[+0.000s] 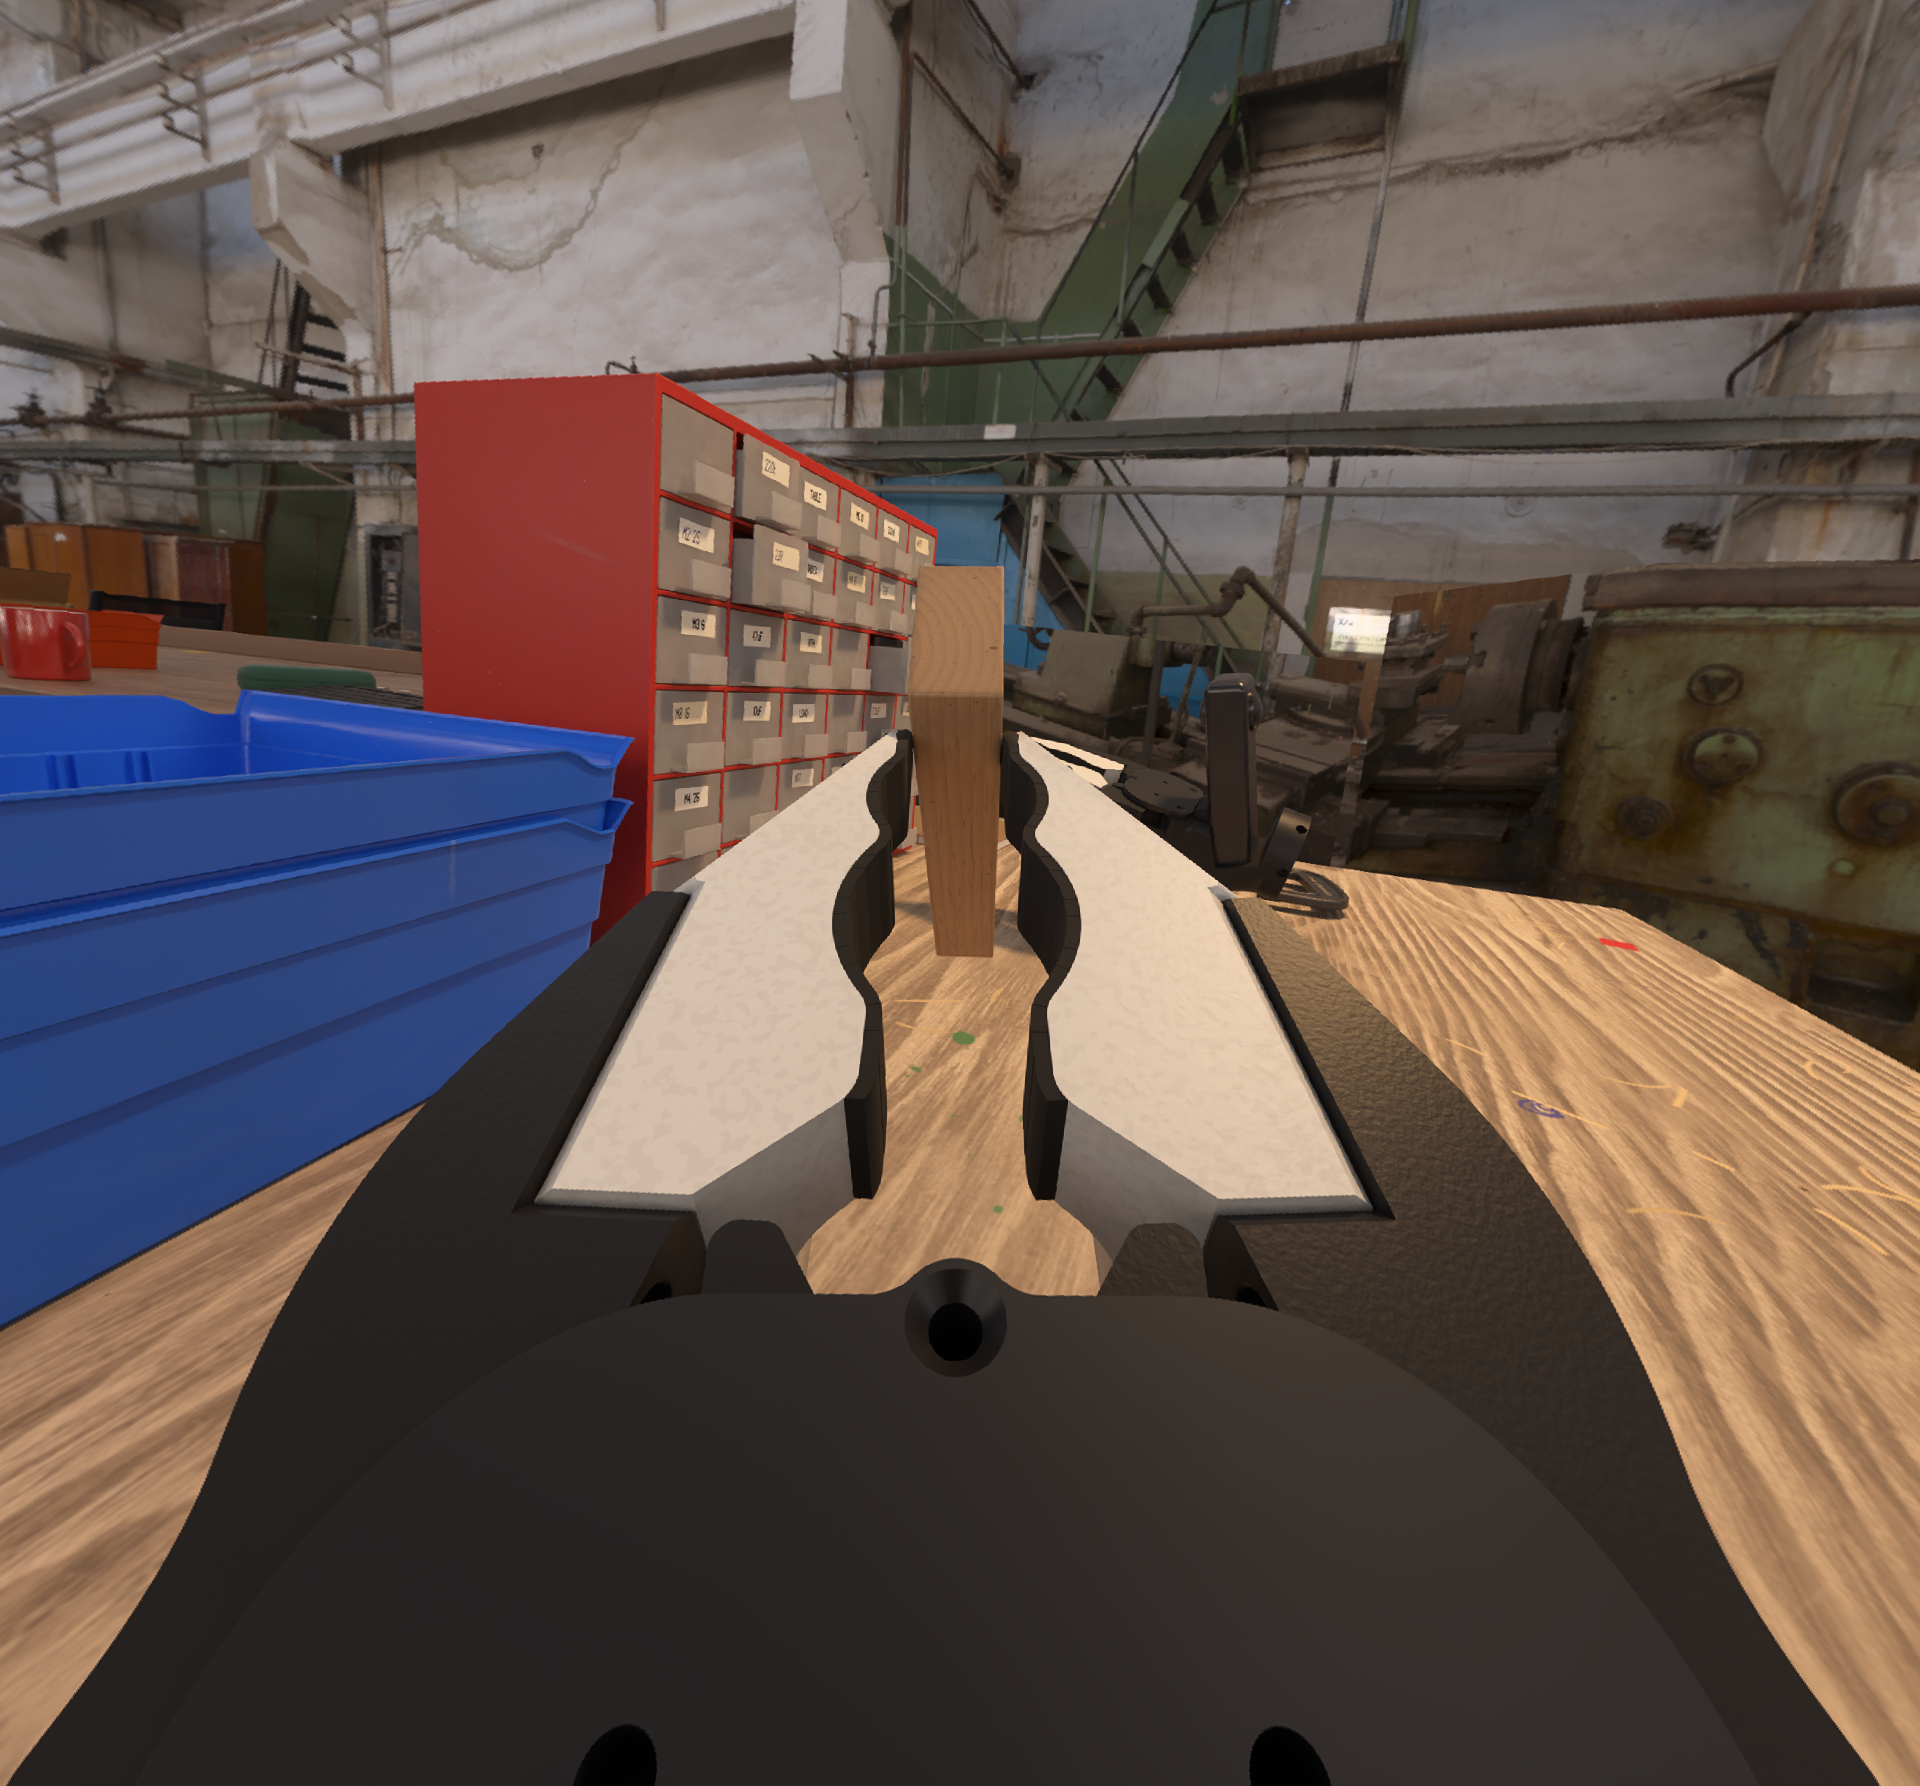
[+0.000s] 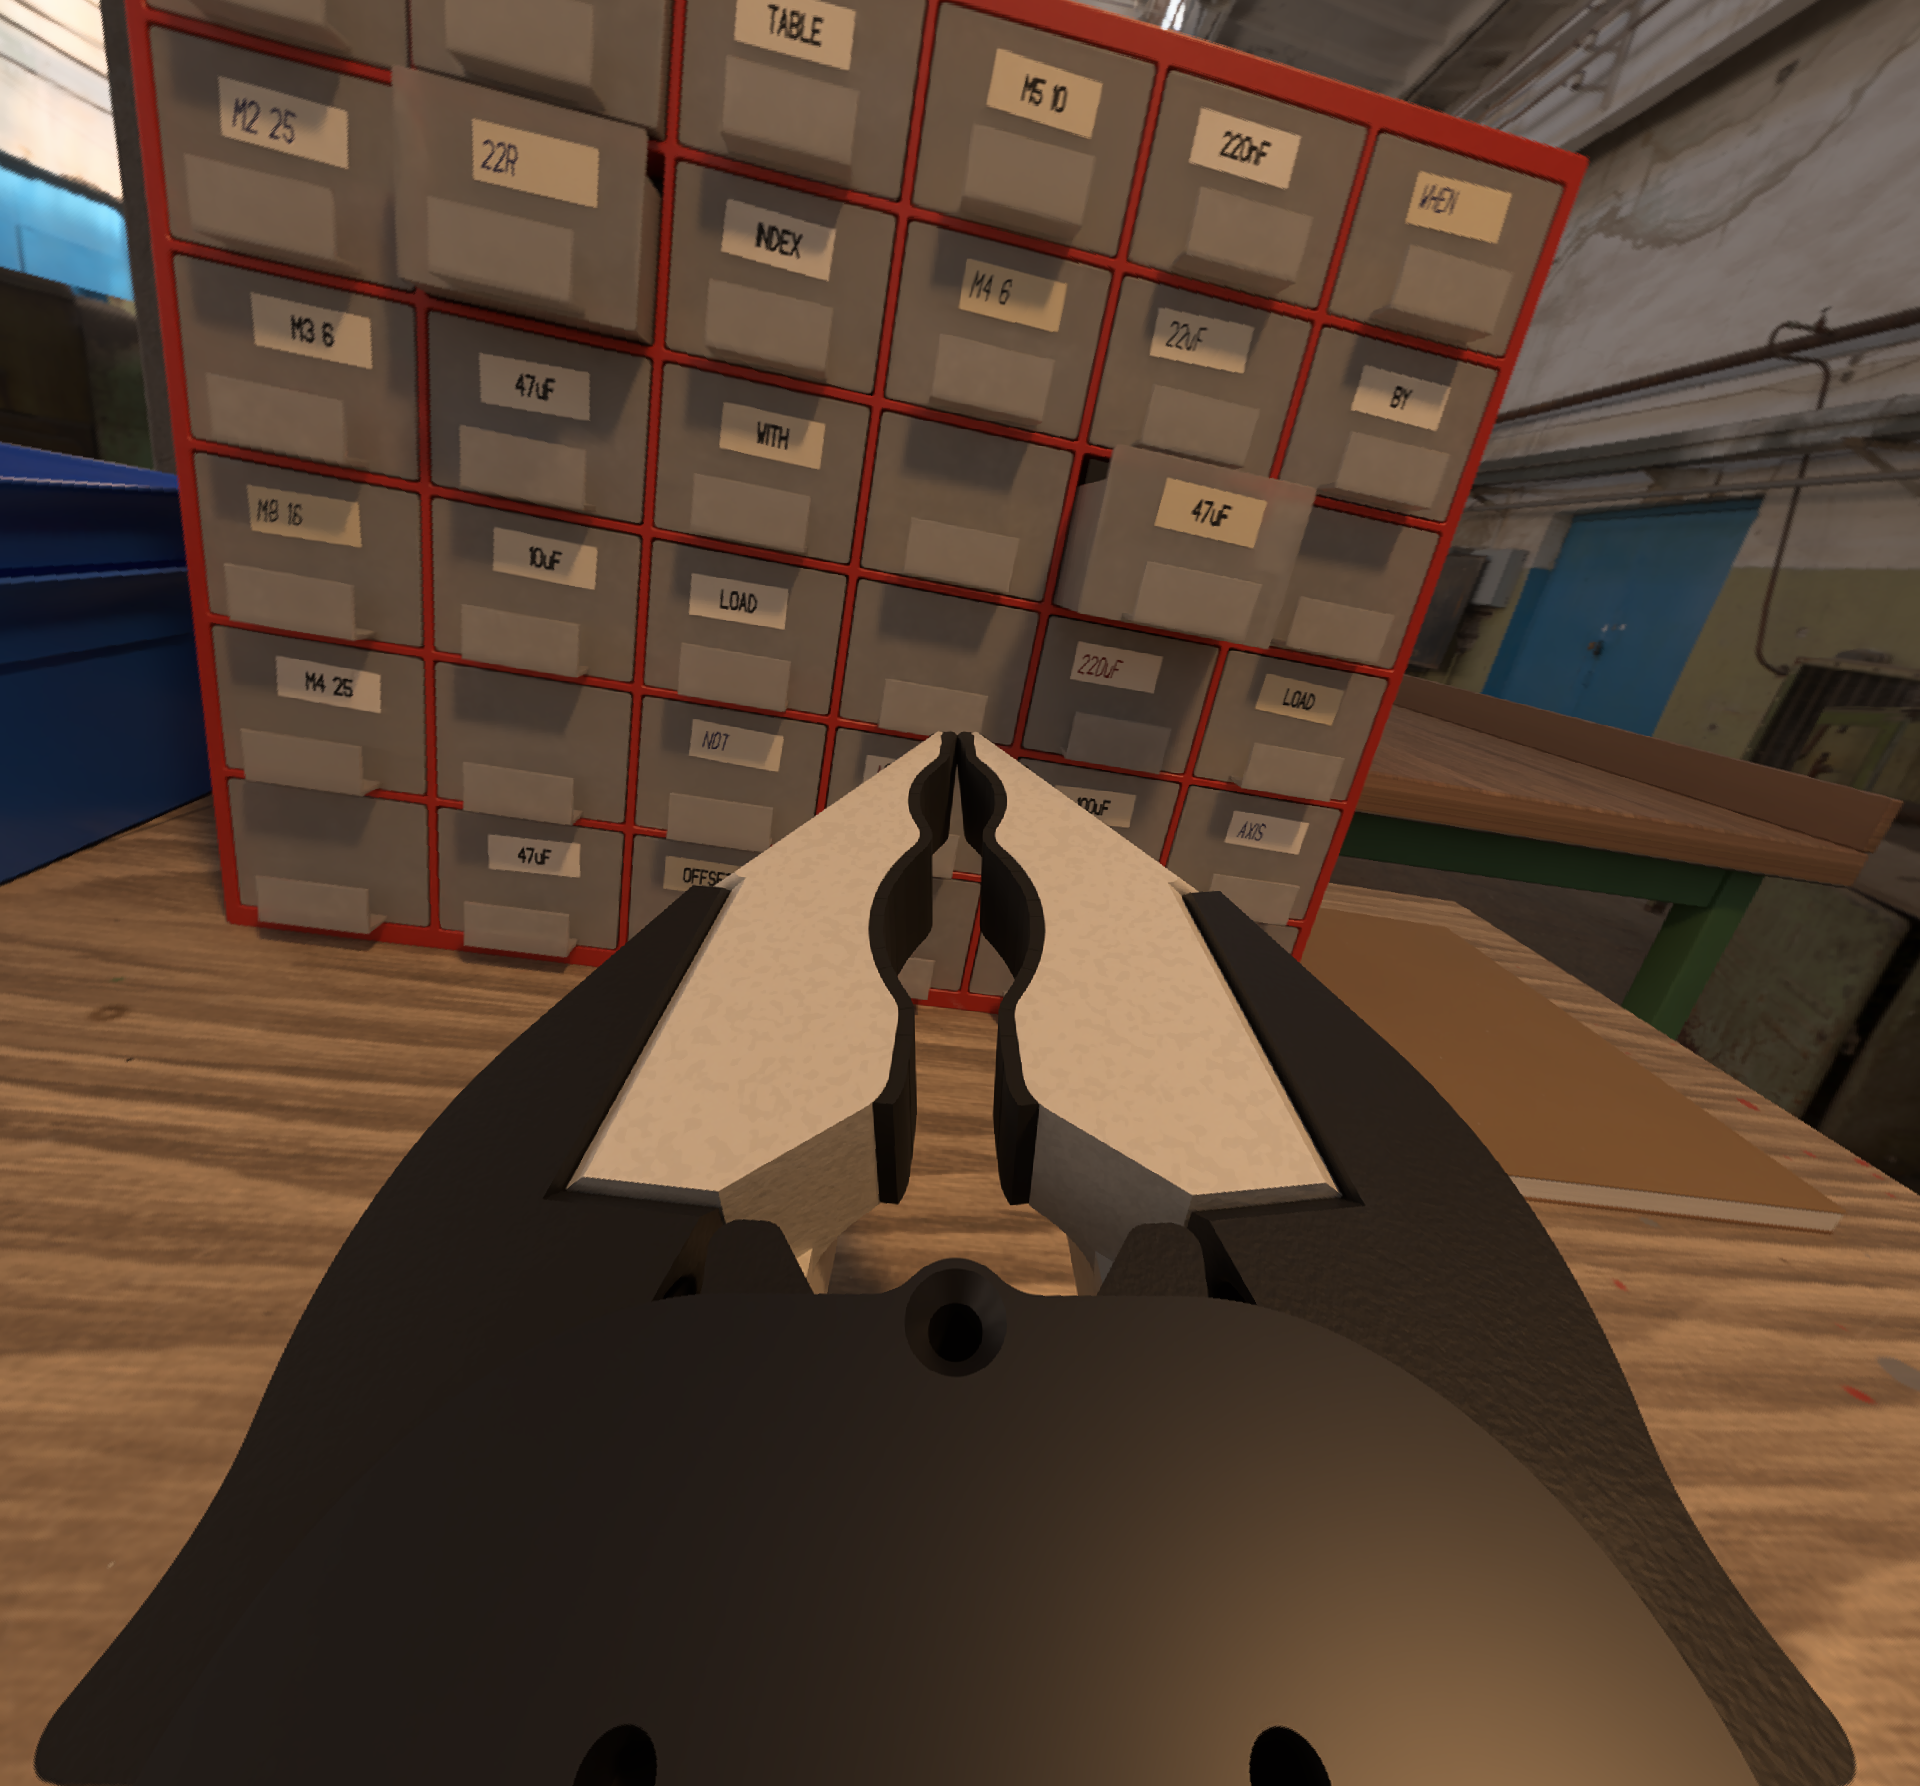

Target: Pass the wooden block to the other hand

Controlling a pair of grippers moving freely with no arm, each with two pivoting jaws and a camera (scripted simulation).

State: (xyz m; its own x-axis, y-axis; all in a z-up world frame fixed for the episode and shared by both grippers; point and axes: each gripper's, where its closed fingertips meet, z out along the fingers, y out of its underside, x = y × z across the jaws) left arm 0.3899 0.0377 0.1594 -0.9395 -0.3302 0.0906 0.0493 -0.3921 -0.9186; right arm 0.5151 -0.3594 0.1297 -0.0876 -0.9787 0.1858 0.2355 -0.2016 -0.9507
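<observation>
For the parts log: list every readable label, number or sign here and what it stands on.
Pale labels with dark print: on most grey drawers of the red cabinet; wording withheld.
Pale sign among the far machines: too blurred to read.
Wooden block, blue bins: no writing.

L gripper point(image 1: 957, 749) clamped; R gripper point(image 2: 957, 744) closed

My wooden workbench point(image 1: 1507, 1113) carries stacked blue bins point(image 1: 291, 905) at my left, a red drawer cabinet point(image 1: 540, 614) beside them, and a flat brown board point(image 2: 1538, 1092) lying right of the cabinet.
</observation>
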